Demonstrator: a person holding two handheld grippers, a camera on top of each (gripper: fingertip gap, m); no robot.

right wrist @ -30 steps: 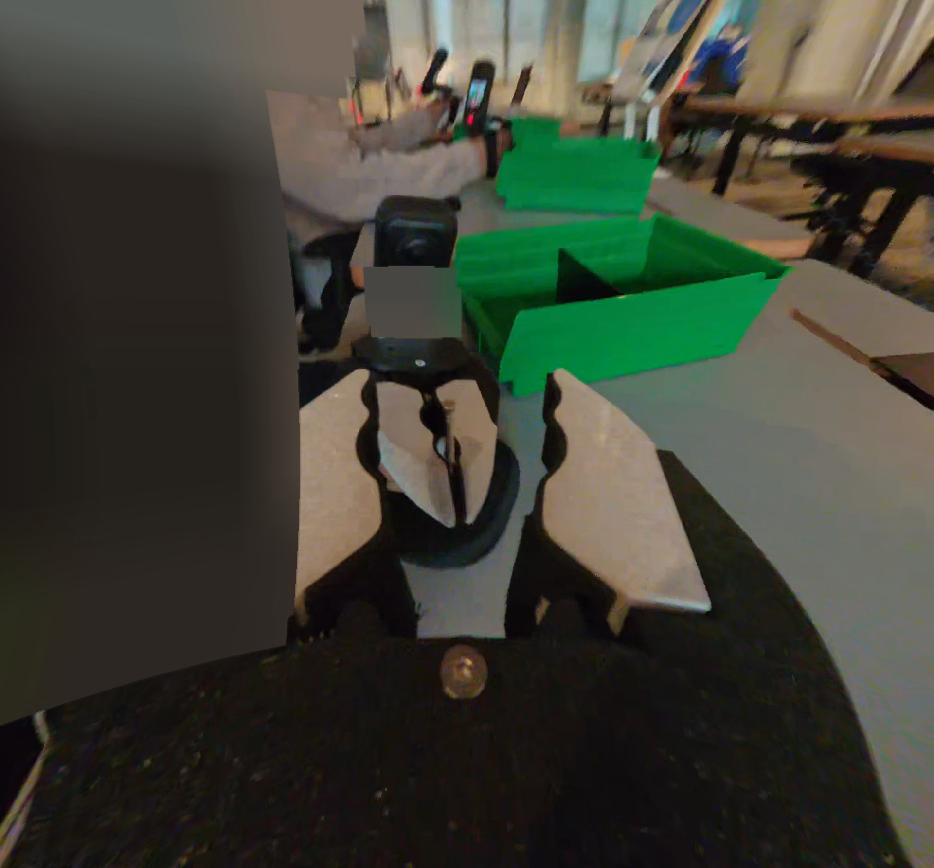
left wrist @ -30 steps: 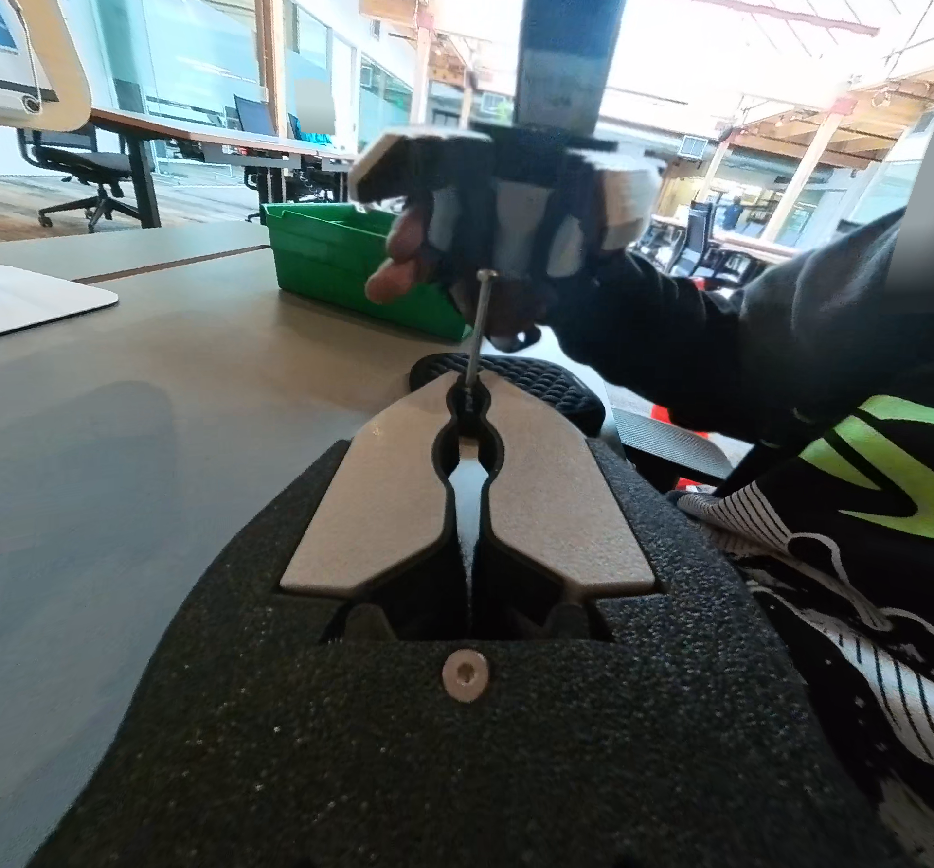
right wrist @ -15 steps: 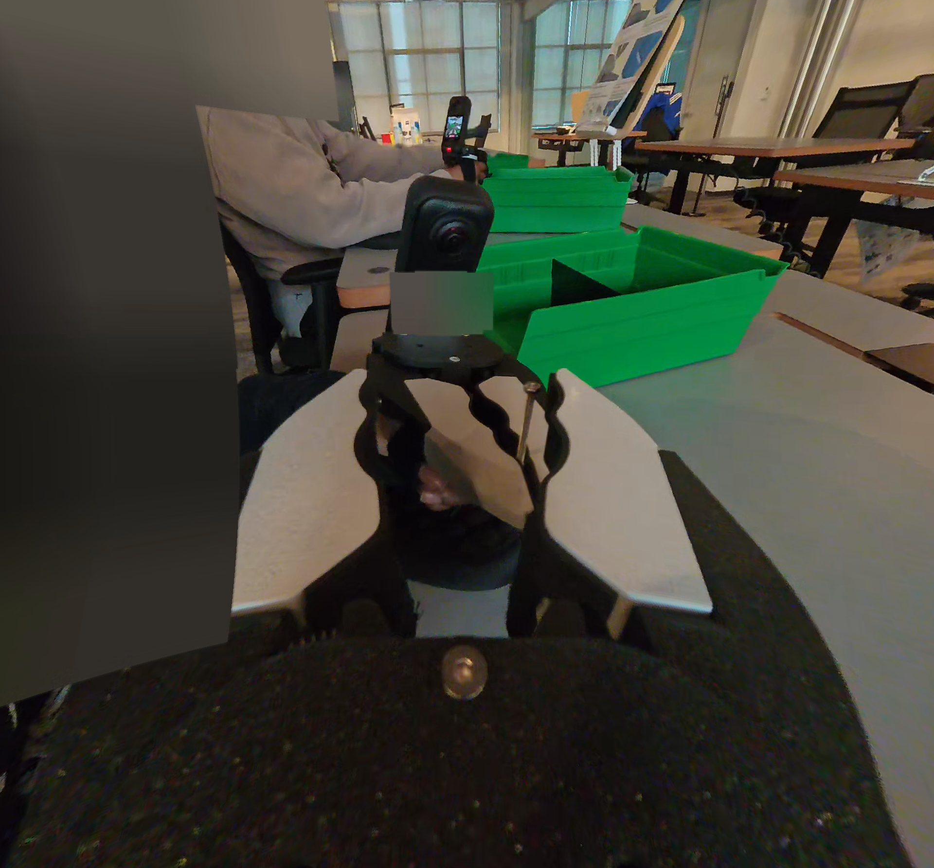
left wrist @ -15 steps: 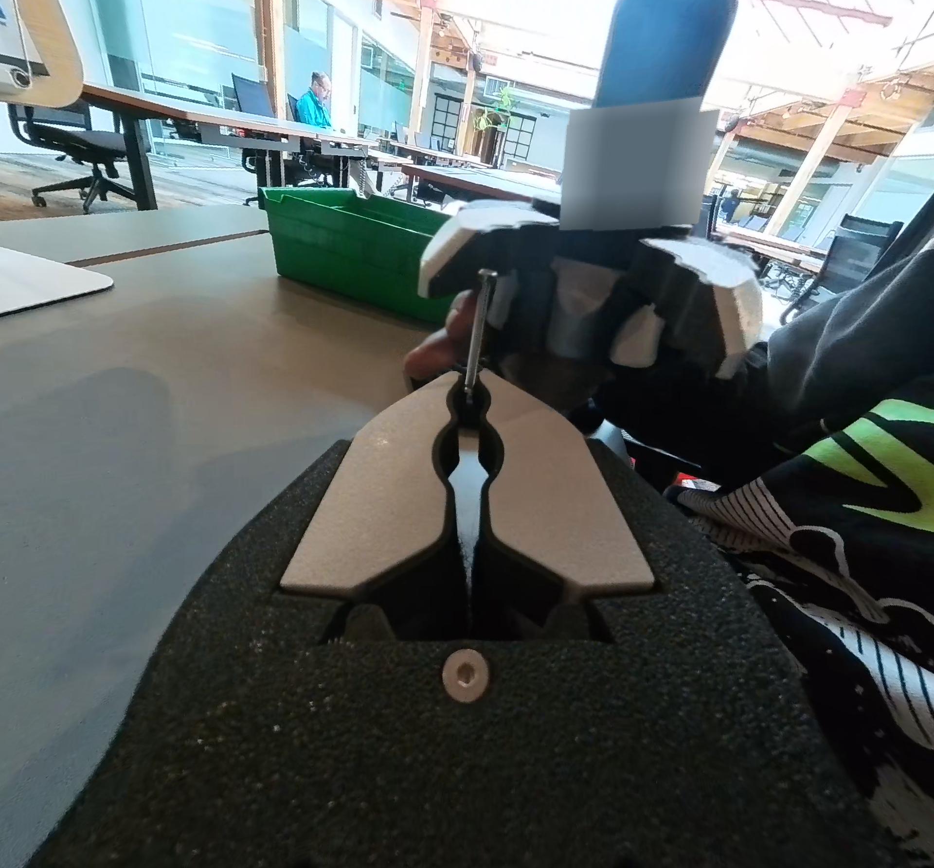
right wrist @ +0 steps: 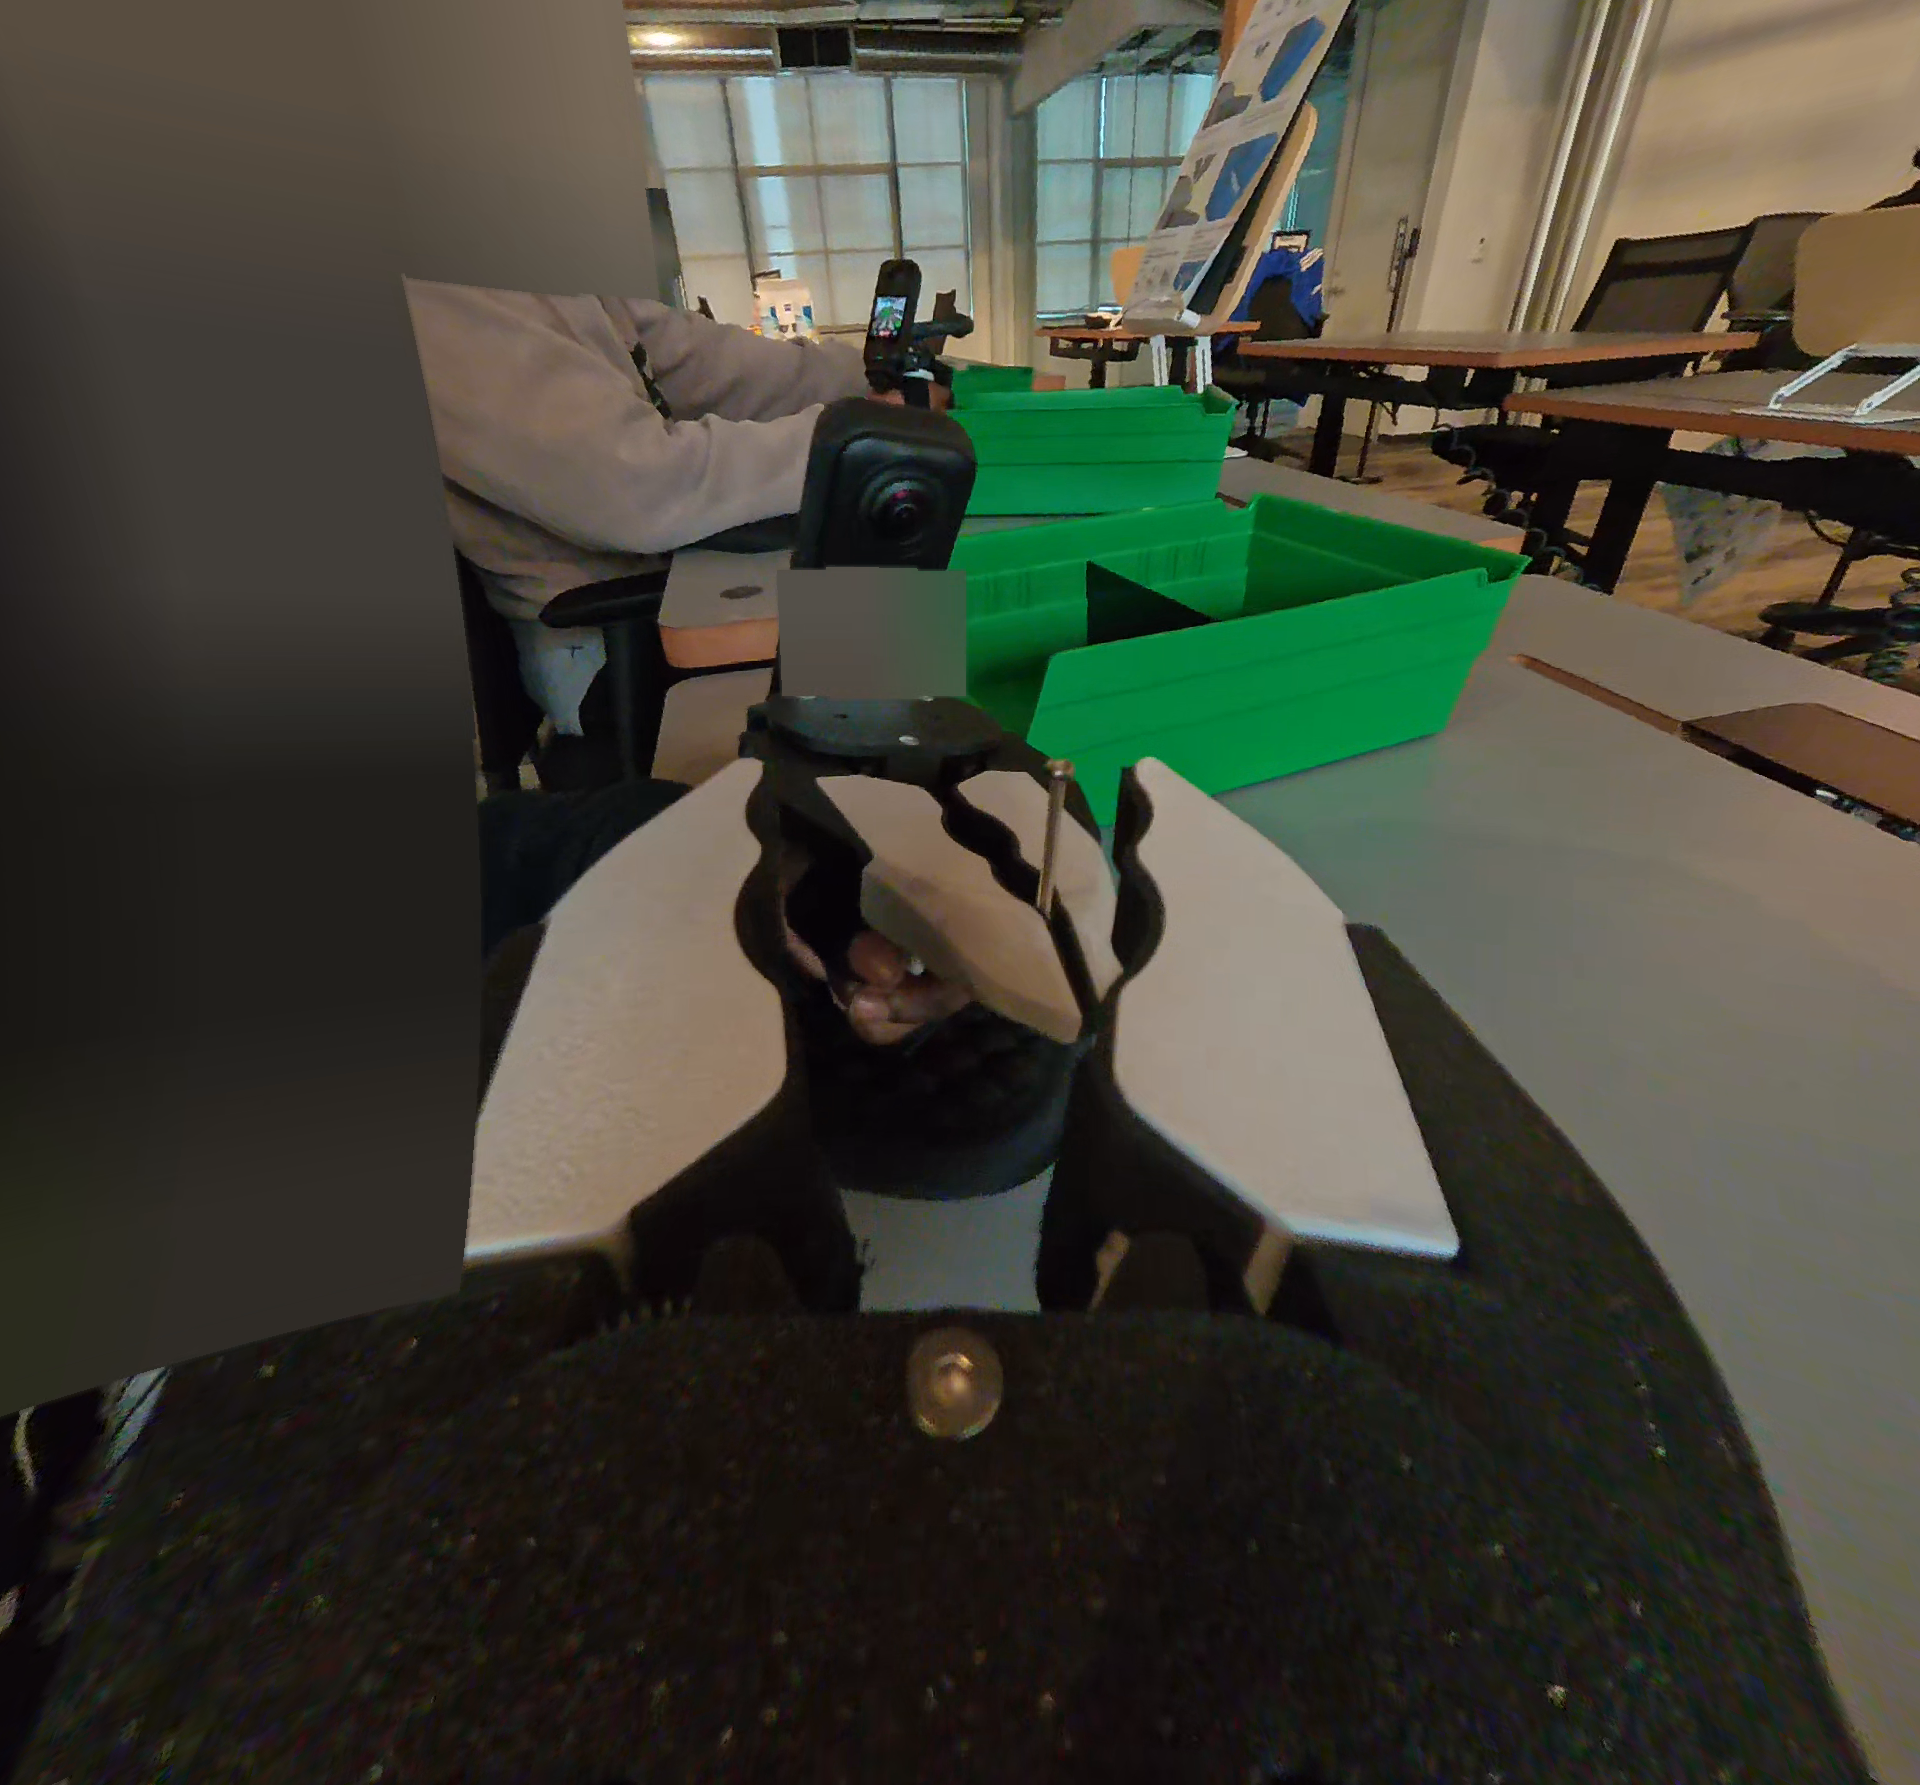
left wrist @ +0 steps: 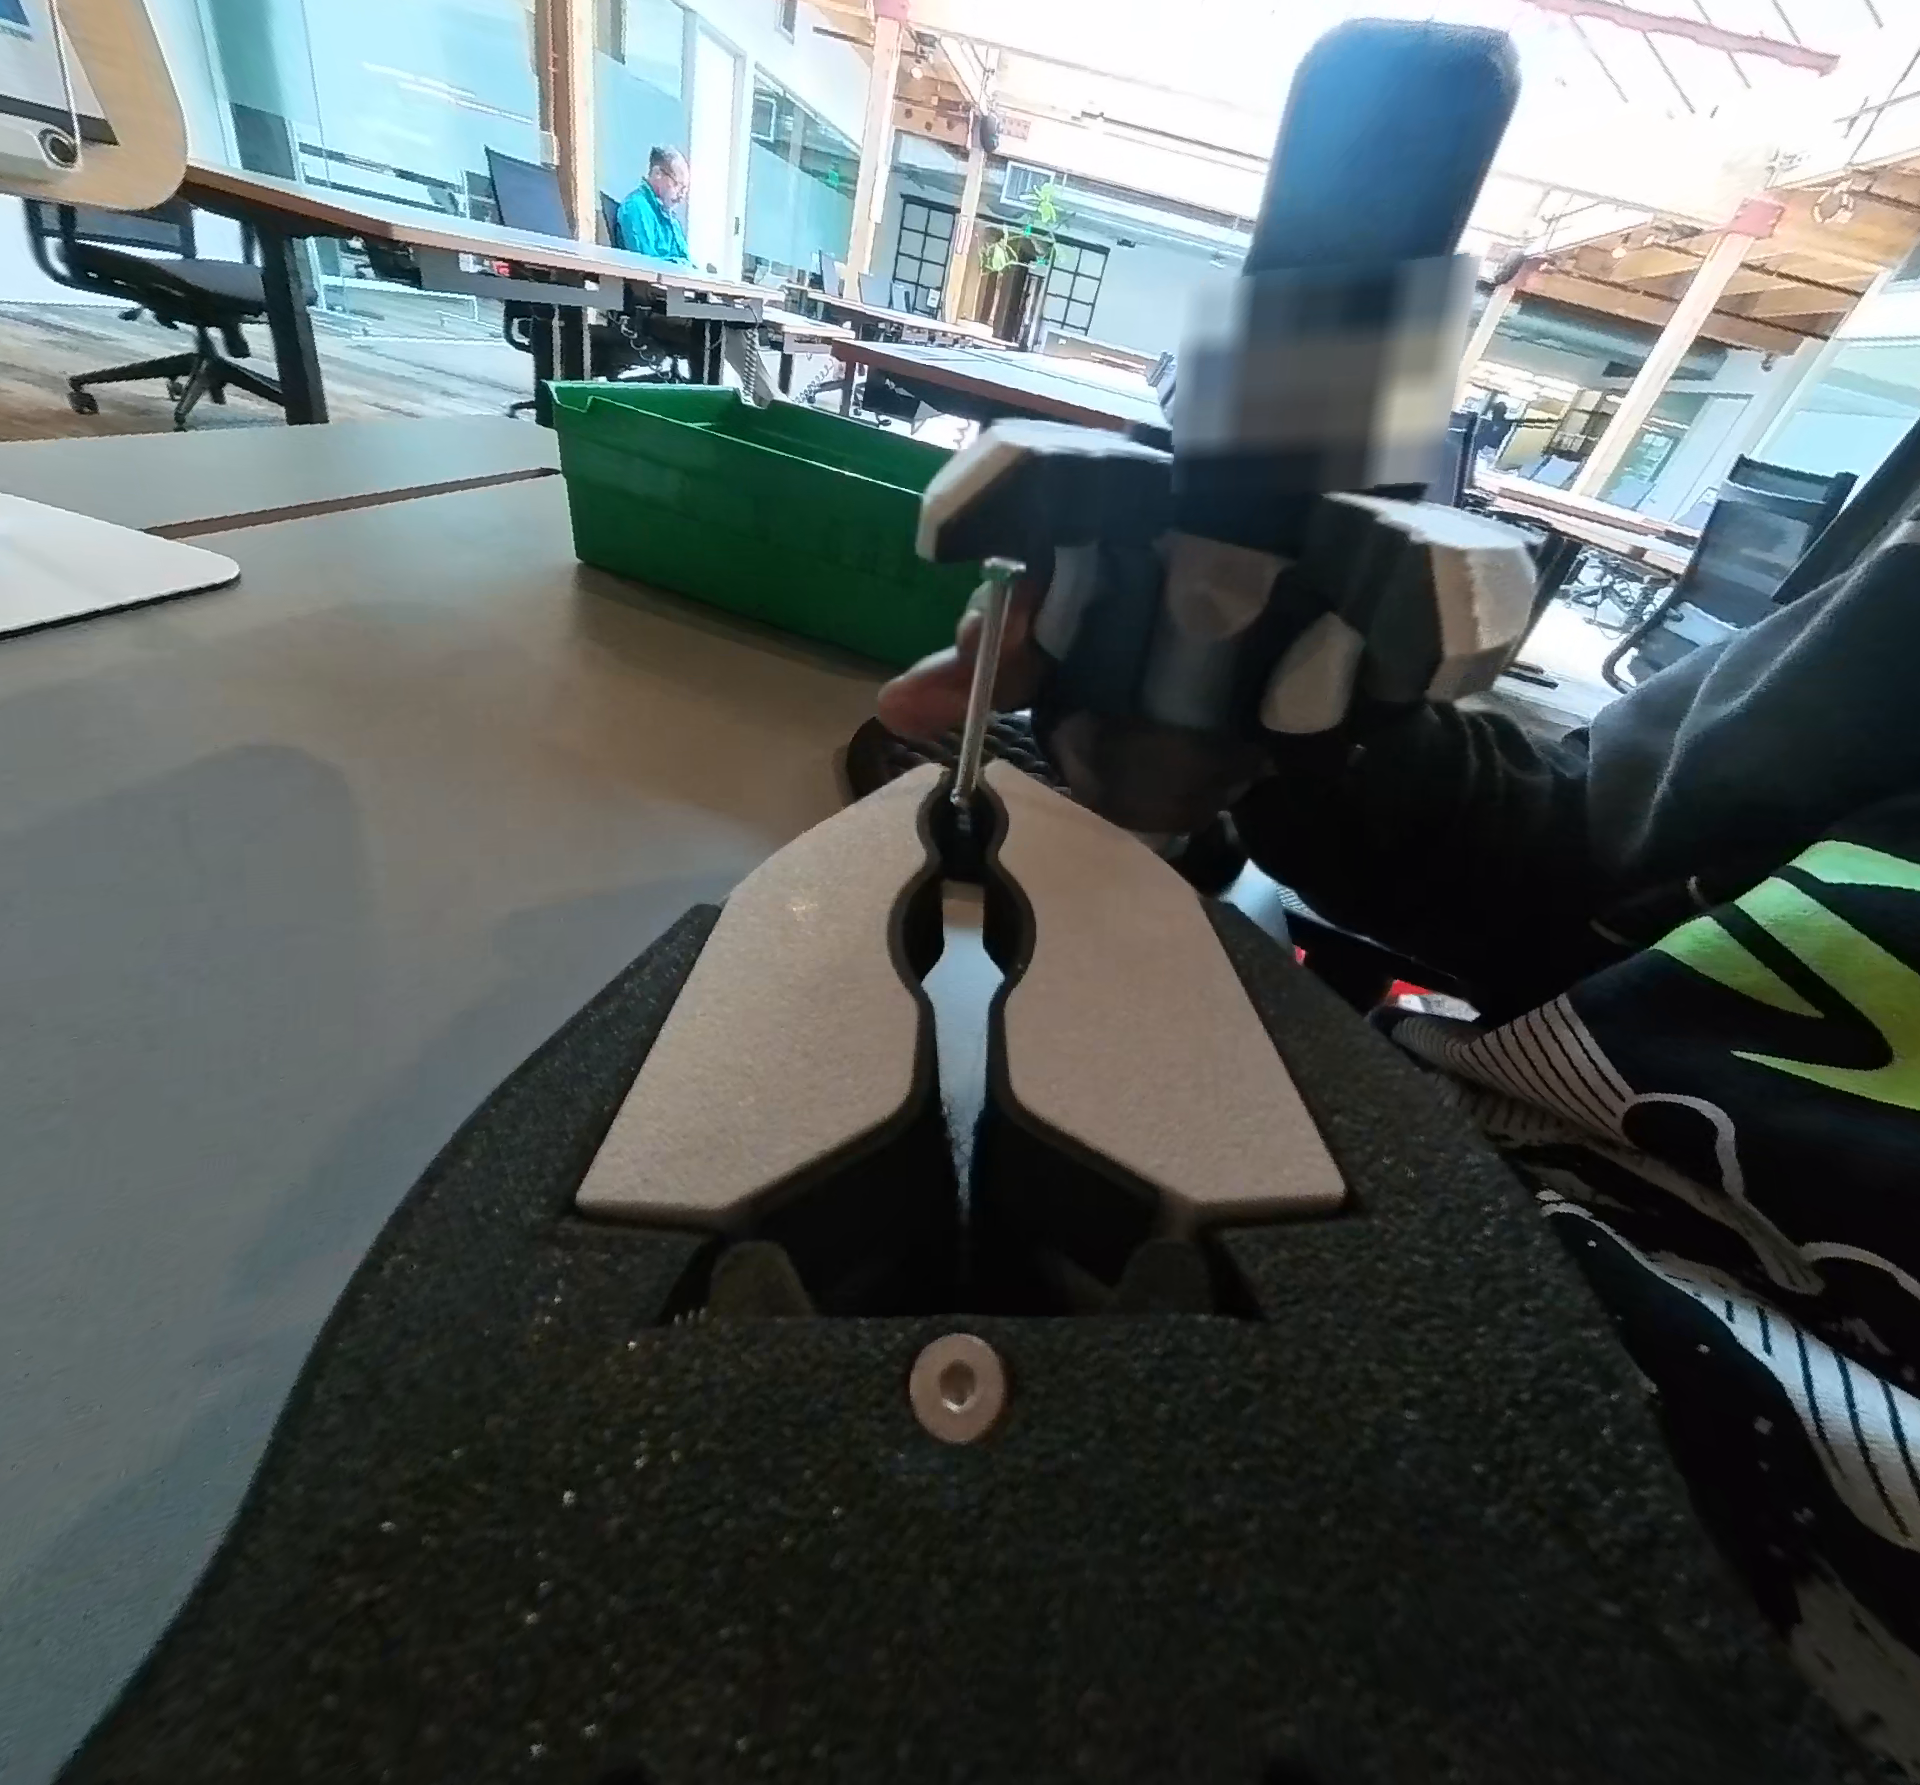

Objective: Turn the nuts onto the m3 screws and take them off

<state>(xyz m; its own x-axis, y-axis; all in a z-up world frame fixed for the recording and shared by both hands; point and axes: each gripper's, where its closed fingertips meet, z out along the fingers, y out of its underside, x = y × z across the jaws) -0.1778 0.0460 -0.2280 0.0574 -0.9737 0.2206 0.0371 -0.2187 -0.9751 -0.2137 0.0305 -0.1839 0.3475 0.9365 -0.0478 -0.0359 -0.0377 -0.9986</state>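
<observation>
Screw [left wrist: 985, 686] pinched upright by its tip in my closed left gripper [left wrist: 964, 805], thin, stiff and slippery; my right gripper [right wrist: 940, 888] gapes wide, holding nothing

Two grippers [left wrist: 964, 805] [right wrist: 940, 862], one screw [left wrist: 982, 686], three green bins [right wrist: 1247, 675]

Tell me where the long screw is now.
The screw stands nearly upright, clamped at the tips of the left hand-held gripper, before the green bin.
</observation>
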